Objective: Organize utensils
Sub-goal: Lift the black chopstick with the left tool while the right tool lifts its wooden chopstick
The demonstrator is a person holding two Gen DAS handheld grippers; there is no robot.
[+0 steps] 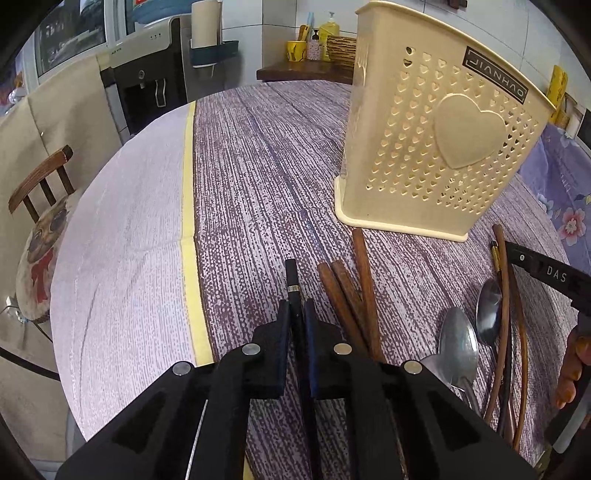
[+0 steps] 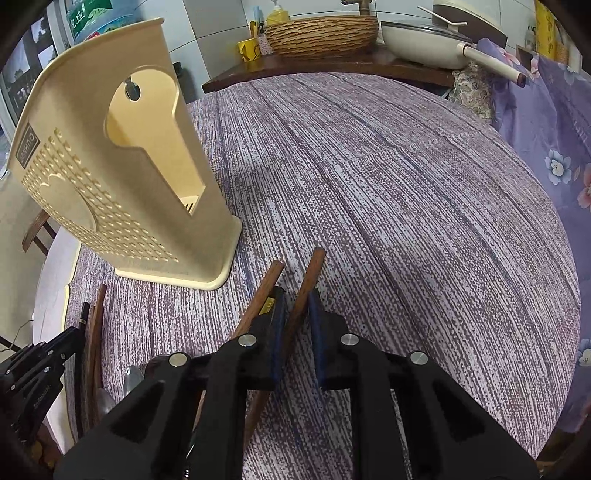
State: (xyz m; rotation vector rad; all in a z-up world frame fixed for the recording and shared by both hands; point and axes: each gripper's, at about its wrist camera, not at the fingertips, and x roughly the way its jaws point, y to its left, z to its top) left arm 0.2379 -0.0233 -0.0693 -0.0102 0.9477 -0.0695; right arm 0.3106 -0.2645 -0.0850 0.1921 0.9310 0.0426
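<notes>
My left gripper is shut on a black chopstick with a gold band, whose tip sticks out past the pads. Brown wooden chopsticks lie just right of it, then two metal spoons and more thin sticks. The cream utensil holder with heart holes stands upright behind them. My right gripper is shut on a brown chopstick. A second brown chopstick runs along the outside of its left finger. The holder stands to its left, with the side cut-out facing me.
A purple woven cloth covers the round table. A wooden chair with a cushion stands at the left edge. Behind the table a dark shelf carries a wicker basket and a white pan.
</notes>
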